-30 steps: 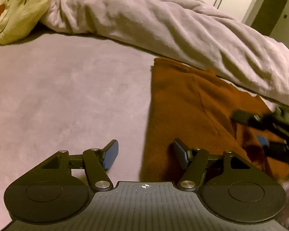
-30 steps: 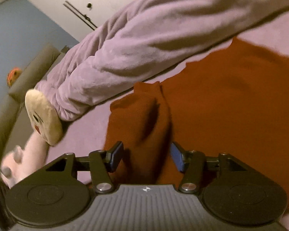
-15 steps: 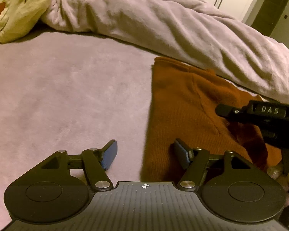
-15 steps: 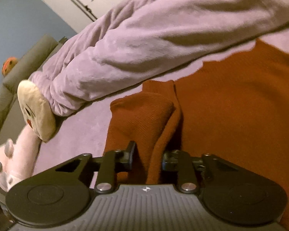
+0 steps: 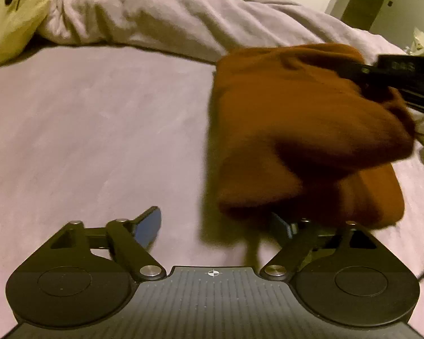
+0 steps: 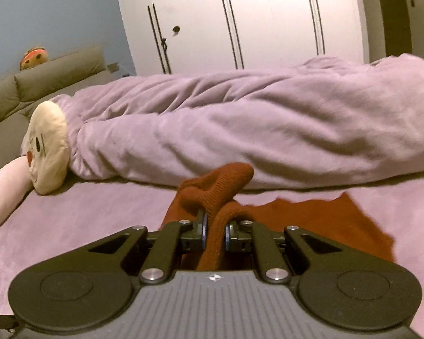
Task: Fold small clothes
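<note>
A rust-orange knit garment (image 5: 296, 130) lies on the lilac bed sheet (image 5: 84, 130). My right gripper (image 6: 214, 233) is shut on a bunched part of the garment (image 6: 220, 192) and holds it lifted off the bed; it also shows at the right edge of the left wrist view (image 5: 398, 76), blurred. The lifted part hangs over the rest of the garment. My left gripper (image 5: 214, 226) is open and empty, low over the sheet at the garment's near left corner; its right finger is partly hidden by the cloth.
A rumpled lilac duvet (image 6: 254, 130) lies across the bed behind the garment. A cream plush face (image 6: 46, 147) and a pink plush (image 6: 2, 186) are at the far left. White wardrobe doors (image 6: 240, 19) stand behind the bed.
My right gripper closed on the garment's bunched part and lifted it up, swinging toward level. The garment's right side now hangs raised over the rest. My left gripper stayed open, nearly still.
</note>
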`<state>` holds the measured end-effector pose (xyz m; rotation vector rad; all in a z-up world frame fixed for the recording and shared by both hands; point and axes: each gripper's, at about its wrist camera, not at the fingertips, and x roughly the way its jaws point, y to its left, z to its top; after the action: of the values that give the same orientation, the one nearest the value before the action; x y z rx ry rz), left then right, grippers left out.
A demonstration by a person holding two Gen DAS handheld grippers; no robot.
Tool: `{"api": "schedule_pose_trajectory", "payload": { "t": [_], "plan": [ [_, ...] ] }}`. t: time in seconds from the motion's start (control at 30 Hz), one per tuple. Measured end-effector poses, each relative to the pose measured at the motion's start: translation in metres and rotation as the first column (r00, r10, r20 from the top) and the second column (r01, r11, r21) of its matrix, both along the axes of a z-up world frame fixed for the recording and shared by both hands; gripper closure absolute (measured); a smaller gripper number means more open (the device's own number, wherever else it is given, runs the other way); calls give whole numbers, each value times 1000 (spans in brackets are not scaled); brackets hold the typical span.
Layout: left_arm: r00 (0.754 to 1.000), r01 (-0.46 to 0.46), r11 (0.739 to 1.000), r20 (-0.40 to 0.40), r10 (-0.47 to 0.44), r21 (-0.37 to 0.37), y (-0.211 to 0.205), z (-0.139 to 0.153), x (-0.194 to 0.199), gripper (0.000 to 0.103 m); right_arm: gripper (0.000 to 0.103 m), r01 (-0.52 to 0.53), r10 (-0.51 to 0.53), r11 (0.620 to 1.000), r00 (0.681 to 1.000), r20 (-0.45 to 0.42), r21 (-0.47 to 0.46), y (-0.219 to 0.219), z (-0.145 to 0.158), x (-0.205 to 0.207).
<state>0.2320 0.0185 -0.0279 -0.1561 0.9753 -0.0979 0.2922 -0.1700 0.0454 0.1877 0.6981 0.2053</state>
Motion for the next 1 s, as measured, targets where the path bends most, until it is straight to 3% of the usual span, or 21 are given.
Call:
{"api": "schedule_pose_trajectory", "payload": {
  "t": [0.23, 0.33, 0.4, 0.47, 0.57, 0.63, 0.77, 0.93, 1.0],
  "plan": [
    [1000, -13, 1000, -8, 13, -2, -22, -8, 7, 27, 93, 35, -31, 985, 999, 26, -171, -44, -9, -11],
    [1000, 12, 1000, 6, -12, 17, -31, -7, 6, 25, 92, 93, -102, 979, 994, -41, -182, -71, -31, -12],
    [1000, 16, 1000, -1, -16, 22, -33, -6, 6, 26, 89, 132, -148, 986, 975, -165, -105, -94, -54, -10],
    [1000, 21, 1000, -2, -21, 21, -31, -6, 6, 26, 79, 210, -184, 974, 953, -239, 89, -121, -65, -20],
    [1000, 20, 1000, -6, -20, 19, -30, -7, 6, 26, 67, 318, -219, 873, 934, -284, 371, -155, -74, -45],
    [1000, 12, 1000, -9, -12, 20, -31, -8, 7, 26, 55, 347, -212, 799, 927, -309, 492, -166, -81, -61],
    [1000, 7, 999, -9, -7, 37, -36, -8, 7, 26, 48, 346, -158, 716, 926, -342, 606, -169, -94, -78],
    [1000, 4, 999, -16, -4, 47, -38, -9, 8, 26, 44, 307, -87, 681, 935, -343, 664, -163, -101, -67],
    [1000, 1, 999, -18, -1, 50, -39, -9, 8, 26, 54, 284, -64, 689, 941, -334, 667, -156, -102, -57]
  ]
}}
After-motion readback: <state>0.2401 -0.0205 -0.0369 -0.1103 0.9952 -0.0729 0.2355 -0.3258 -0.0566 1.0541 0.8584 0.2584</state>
